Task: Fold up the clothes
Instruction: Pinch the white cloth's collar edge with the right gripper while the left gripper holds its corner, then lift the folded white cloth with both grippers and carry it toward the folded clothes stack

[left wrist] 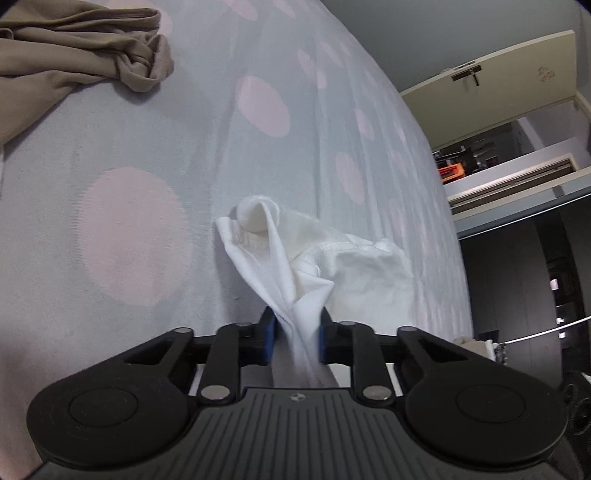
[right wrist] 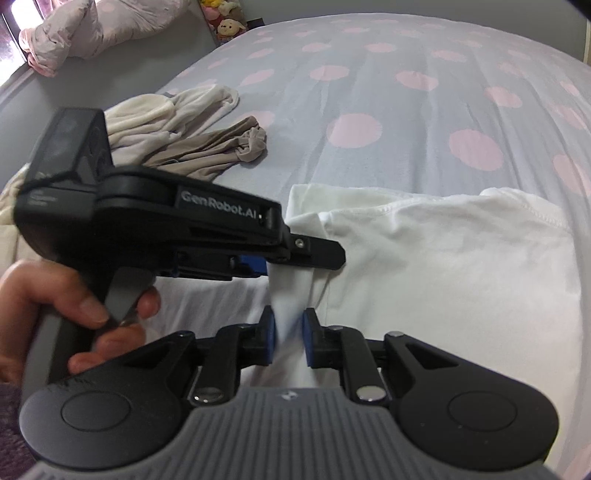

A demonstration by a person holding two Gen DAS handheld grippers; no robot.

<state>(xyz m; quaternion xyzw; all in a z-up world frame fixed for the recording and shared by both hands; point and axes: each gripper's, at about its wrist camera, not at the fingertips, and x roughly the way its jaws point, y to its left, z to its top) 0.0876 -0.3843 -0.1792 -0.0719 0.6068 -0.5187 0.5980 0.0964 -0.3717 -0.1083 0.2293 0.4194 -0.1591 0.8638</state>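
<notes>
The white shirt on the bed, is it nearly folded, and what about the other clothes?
Nothing looks folded yet. The white shirt lies partly spread and rumpled on the bed, with a pinch of its cloth in both the left tool and the right tool. A brown garment and a cream one lie crumpled behind it, untouched.

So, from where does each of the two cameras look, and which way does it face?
Left wrist: sits on the left gripper, looks forward and down along its fingers at the white garment on the dotted bedsheet; only the gripper shows.
Right wrist: sits on the right gripper, looks down over the bed toward the pillow; the left gripper and the person's hand show.
Shared: the white garment, clamped by both grippers, the brown garment and the bedsheet.
</notes>
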